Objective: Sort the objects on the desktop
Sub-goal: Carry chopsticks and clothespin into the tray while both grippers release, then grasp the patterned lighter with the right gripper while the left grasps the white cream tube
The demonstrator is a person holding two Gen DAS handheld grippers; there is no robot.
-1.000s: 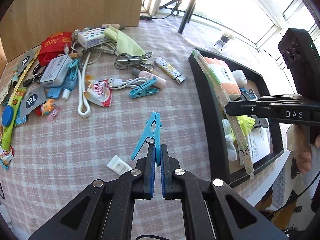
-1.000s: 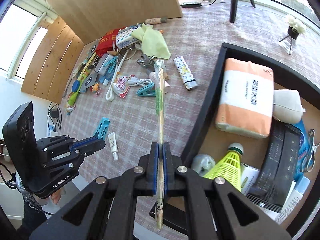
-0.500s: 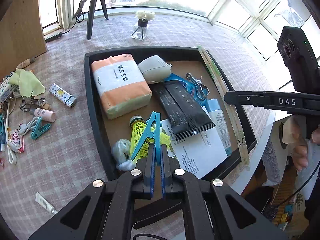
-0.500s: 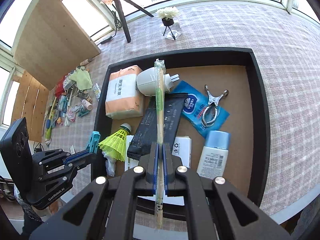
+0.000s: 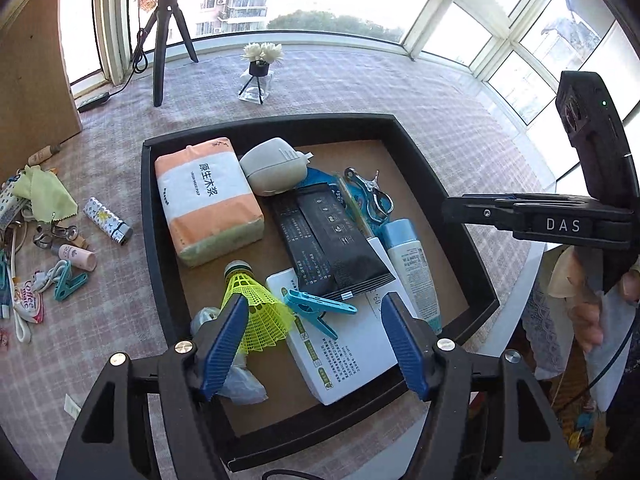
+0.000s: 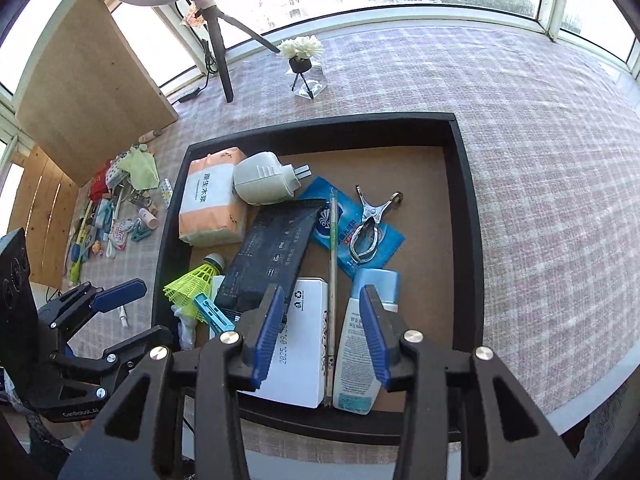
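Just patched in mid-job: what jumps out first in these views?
The black tray, crowded with sorted items, fills both views. Both tongs, left and right, hang open above its near edge. A blue clothespin lies beside the yellow shuttlecock, and a long wrapped stick lies on the white box.

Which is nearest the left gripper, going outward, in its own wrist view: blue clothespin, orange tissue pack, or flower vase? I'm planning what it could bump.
From the left gripper:
1. Blue clothespin, just ahead between the open fingers, lying in the black tray.
2. Orange tissue pack, at the tray's far left.
3. Flower vase, beyond the tray near the window.
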